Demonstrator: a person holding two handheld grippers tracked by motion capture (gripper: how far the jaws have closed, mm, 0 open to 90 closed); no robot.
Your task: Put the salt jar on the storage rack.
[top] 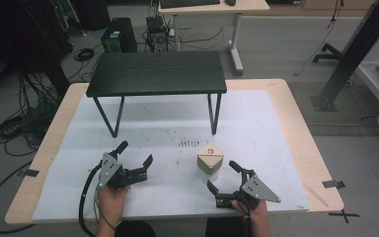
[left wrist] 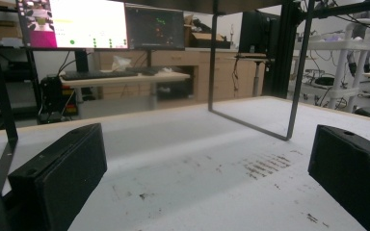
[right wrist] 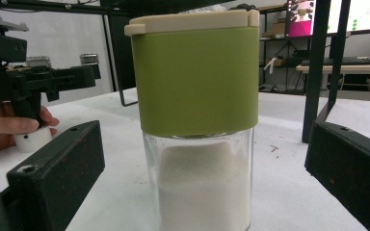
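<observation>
While both grippers' jaws stand apart, the unlabelled green-lidded jar (right wrist: pixel 197 120) sits between the right's.

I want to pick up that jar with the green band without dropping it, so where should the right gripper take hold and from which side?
Probably on the green band of the jar, coming in level from the near side where the right gripper already faces it. The jar stands upright between the open jaws, and the band's straight walls look less slippery than the clear glass below.
</observation>
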